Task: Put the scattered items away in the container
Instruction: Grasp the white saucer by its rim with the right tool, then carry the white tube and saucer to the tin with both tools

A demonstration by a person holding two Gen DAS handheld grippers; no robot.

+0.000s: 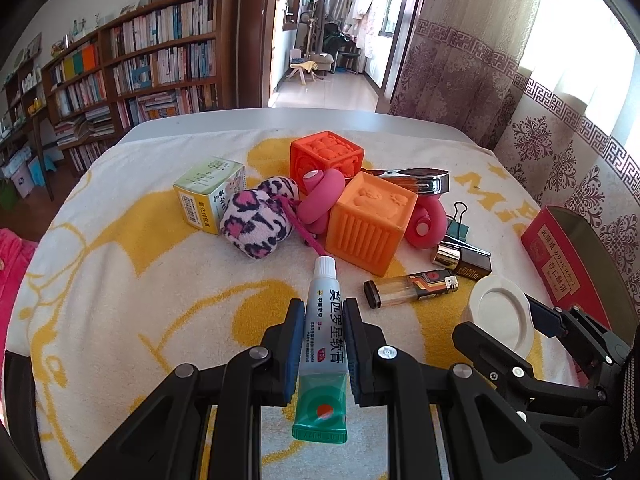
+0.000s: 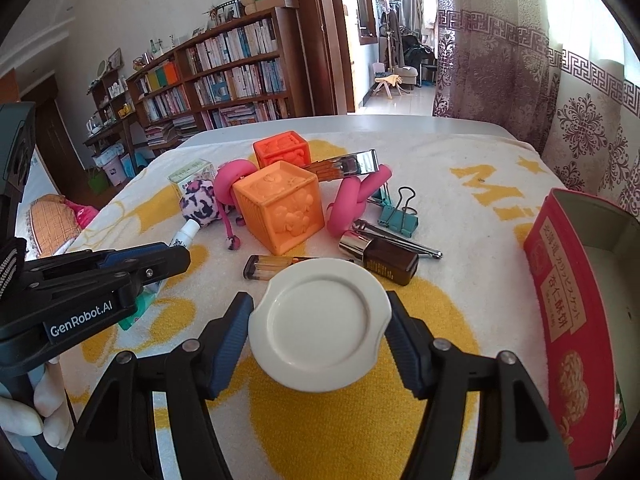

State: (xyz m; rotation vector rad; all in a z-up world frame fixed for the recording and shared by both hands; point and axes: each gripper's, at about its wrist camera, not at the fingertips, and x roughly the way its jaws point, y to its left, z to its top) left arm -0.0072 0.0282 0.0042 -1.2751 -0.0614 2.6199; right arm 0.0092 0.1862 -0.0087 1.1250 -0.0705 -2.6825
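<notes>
A tube (image 1: pixel 326 334) is pinched by the left tongs (image 1: pixel 323 344) above the counter's (image 1: pixel 320 118) near edge. A white lid (image 2: pixel 320 322) is clamped between the right tongs (image 2: pixel 320 320). A red tin (image 2: pixel 568 292) is seen at the right edge.

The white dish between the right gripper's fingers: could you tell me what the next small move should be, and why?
Probably carry the white dish right, over the open red tin: the right gripper is clamped on its rim, and the tin looks empty.
</notes>
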